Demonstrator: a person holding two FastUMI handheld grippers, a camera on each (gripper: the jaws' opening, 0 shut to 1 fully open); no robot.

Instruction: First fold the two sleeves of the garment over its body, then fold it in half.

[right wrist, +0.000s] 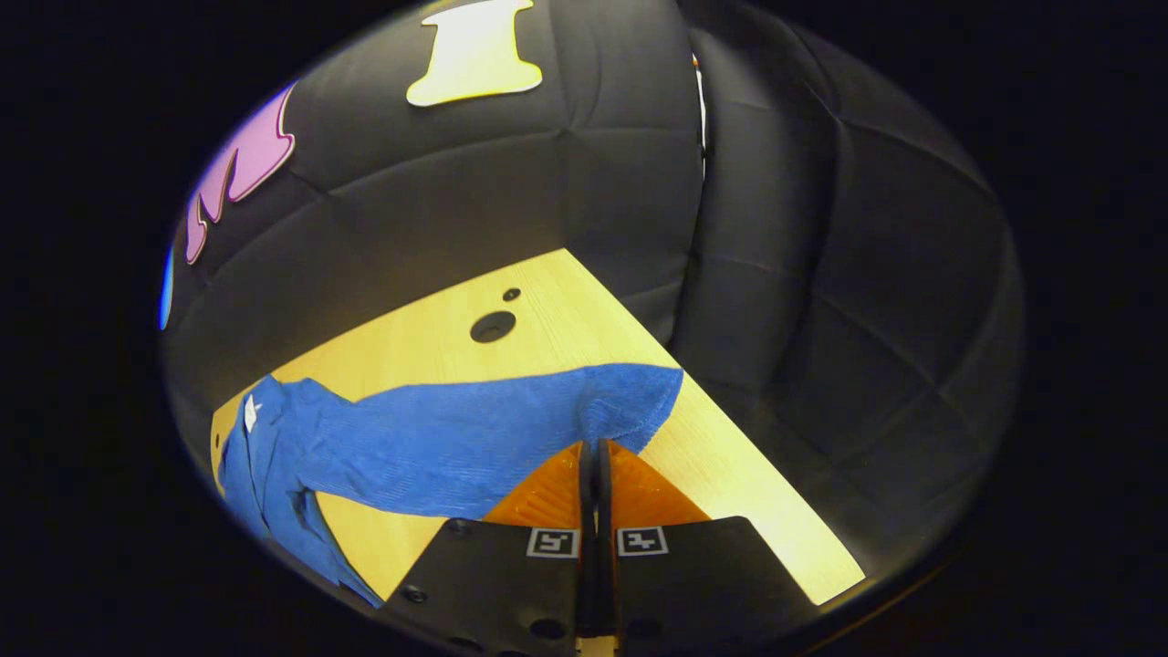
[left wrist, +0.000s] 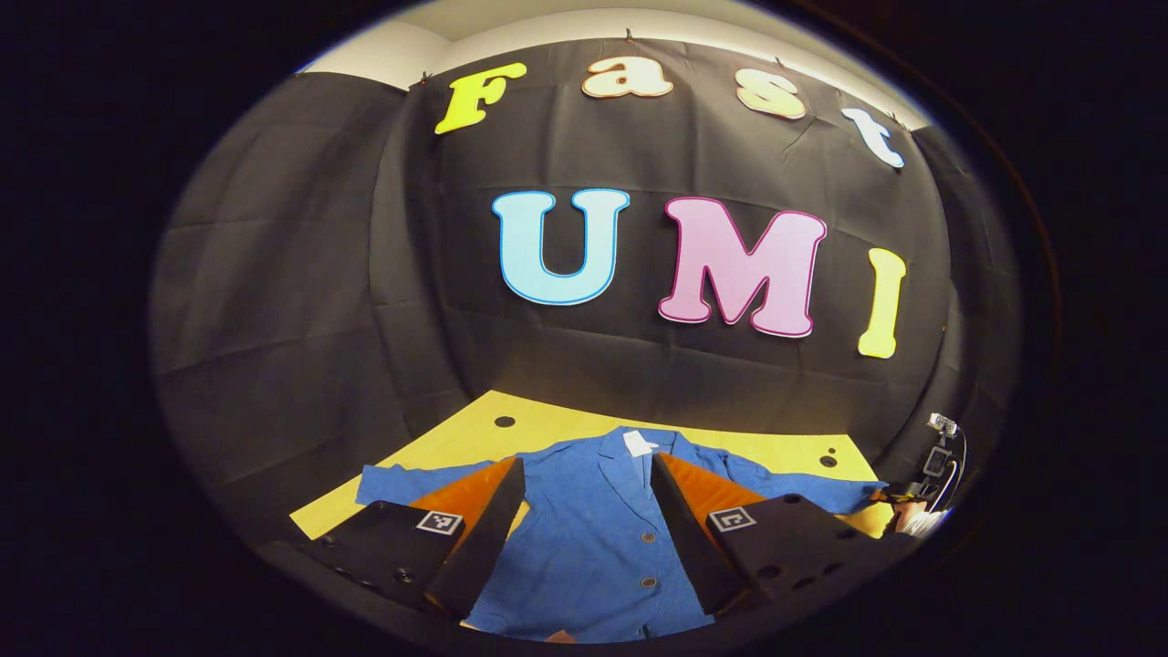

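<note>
Right hand-held gripper clamps the right sleeve at the table edge; left hand-held gripper gapes; no folds done.

Right gripper fingers pinching blue sleeve on table.

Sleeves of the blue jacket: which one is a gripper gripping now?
The sleeve in the right gripper view; the right gripper is shut on its cuff end. The other sleeve lies flat, ungrasped.

A yellow wooden tabletop, pierced by round dark holes, is enclosed by creased black cloth walls. A pale ceiling strip is seen above them.
</note>
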